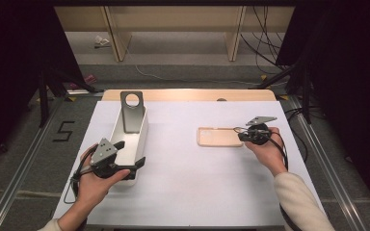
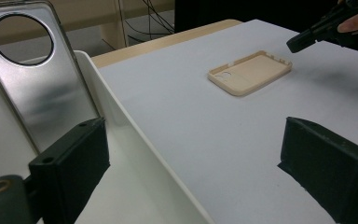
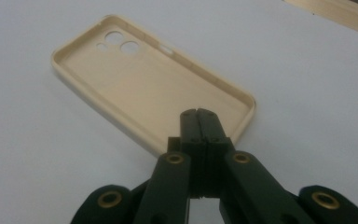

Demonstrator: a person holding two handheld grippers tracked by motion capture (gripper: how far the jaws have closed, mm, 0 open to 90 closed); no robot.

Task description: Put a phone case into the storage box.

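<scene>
White counter point(image 1: 188, 183) carries one beige phone case point(image 1: 220, 136) just ahead of the clenched, empty right tongs point(image 3: 199, 113); released left tongs point(image 1: 132, 153) straddle one white bin's point(image 1: 142, 132) wall, one grey case point(image 1: 131, 111) inside.

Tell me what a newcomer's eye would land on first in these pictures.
The beige phone case lies hollow side up on the white table, right of centre, with the right gripper shut, its tips over the case's near end. At the left, a white bin holds a grey phone case leaning upright, and the left gripper stands open astride the bin's wall.
</scene>
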